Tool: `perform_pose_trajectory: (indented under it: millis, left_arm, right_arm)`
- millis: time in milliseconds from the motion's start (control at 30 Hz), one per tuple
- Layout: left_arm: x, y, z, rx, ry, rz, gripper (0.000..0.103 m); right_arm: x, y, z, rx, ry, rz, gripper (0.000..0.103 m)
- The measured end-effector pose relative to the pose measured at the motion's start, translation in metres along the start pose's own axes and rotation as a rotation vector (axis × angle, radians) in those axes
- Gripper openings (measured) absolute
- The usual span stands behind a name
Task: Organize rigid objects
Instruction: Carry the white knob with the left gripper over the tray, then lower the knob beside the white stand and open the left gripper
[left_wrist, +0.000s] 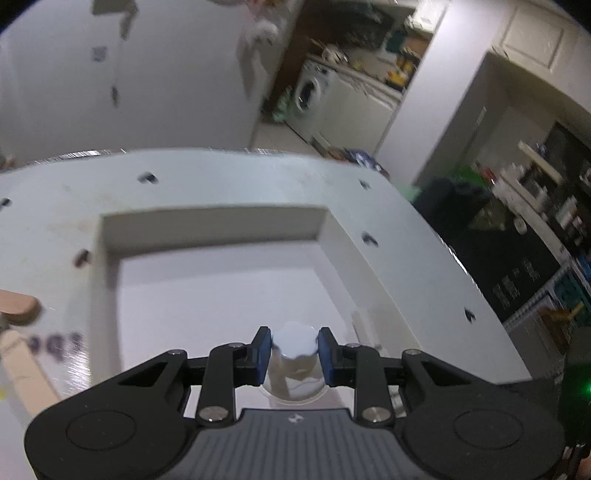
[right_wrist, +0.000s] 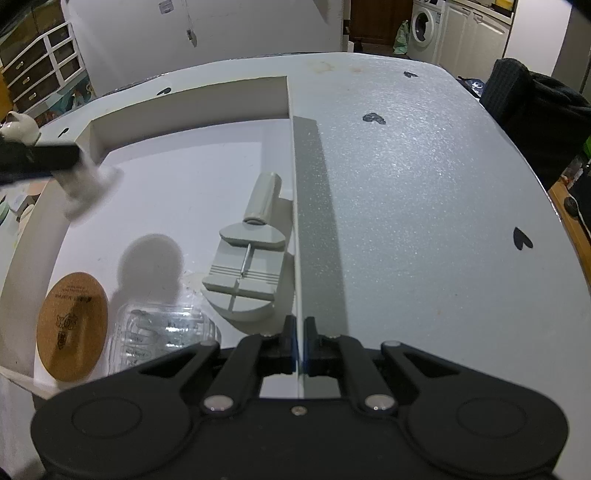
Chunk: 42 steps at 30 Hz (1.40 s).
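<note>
Left gripper (left_wrist: 294, 350): squeezes a white knob (left_wrist: 294, 341) with a bumpy top, held over the white box (left_wrist: 210, 225).
Right gripper (right_wrist: 300, 345): pinches the thin right wall of the box.
Inside the box: grey tool (right_wrist: 245, 266) beside that wall, clear plastic case (right_wrist: 162, 338), round cork coaster (right_wrist: 72, 326).
Under the box: white table (right_wrist: 424, 206).
</note>
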<state>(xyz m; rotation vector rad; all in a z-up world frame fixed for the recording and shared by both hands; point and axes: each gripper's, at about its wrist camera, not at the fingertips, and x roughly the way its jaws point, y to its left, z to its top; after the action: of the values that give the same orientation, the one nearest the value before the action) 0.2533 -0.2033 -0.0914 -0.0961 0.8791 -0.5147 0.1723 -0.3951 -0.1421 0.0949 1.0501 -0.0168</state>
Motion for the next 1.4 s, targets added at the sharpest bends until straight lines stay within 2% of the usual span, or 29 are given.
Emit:
perform_pose_trajectory:
  millis: [200,433,1133,1267,1300,1333,1400]
  left_arm:
    - [0.026,-0.006,-0.009,0.003,0.052,-0.024,0.029]
    - [0.039,-0.021,-0.018,0.028,0.093,-0.041,0.029]
    - [0.038,-0.046,-0.024,0.131,0.059,0.096,0.029]
    - [0.041,-0.044,-0.028,0.127,0.081,0.086,0.030]
    - [0.041,-0.044,-0.029,0.119,0.088,0.087,0.034]
    - [0.041,-0.043,-0.030,0.107,0.096,0.084,0.045]
    - [0.039,-0.042,-0.033,0.079,0.097,0.072,0.059]
  right_arm:
    - [0.000,0.001,0.000,0.003,-0.001,-0.001,0.004]
    - [0.000,0.001,0.000,0.001,0.000,-0.001,0.004]
    - [-0.001,-0.001,-0.002,-0.006,-0.012,0.013,0.004]
    - [-0.001,-0.001,-0.002,-0.007,-0.012,0.015,0.004]
    - [-0.001,-0.001,-0.002,-0.009,-0.012,0.015,0.004]
    - [-0.001,-0.001,-0.001,-0.010,-0.012,0.015,0.004]
    - [-0.001,-0.001,-0.002,-0.010,-0.012,0.015,0.004]
